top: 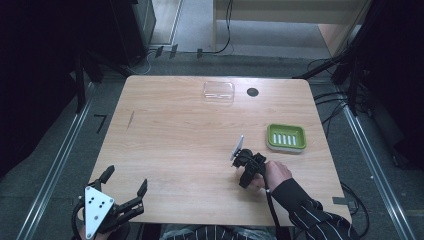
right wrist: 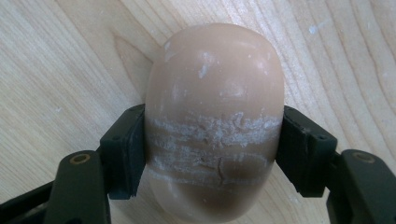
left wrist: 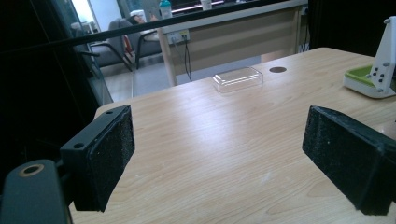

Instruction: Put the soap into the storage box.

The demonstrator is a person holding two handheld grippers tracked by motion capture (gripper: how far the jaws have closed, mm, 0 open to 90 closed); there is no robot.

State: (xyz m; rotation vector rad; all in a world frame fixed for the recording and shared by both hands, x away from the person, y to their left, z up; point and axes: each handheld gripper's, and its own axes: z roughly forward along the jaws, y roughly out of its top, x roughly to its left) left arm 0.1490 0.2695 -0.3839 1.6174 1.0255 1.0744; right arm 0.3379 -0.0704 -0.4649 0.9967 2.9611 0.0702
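Observation:
A tan, oval bar of soap [right wrist: 215,84] with whitish scuff marks lies on the wooden table [top: 175,135]. My right gripper [right wrist: 214,144] is shut on it, one black pad pressed to each long side. From the high view, the right gripper [top: 246,172] points down at the table right of centre, held by a hand in a striped sleeve, and it hides the soap. My left gripper [top: 126,180] rests at the near left corner. Its jaws stand wide open over bare wood, with nothing between the pads [left wrist: 107,154].
A green soap dish [top: 286,137] with a slotted white insert sits to the right of the right gripper. At the far edge lie a clear plastic lid [top: 219,91] and a dark round hole [top: 252,92]. Cables run along the floor on the right.

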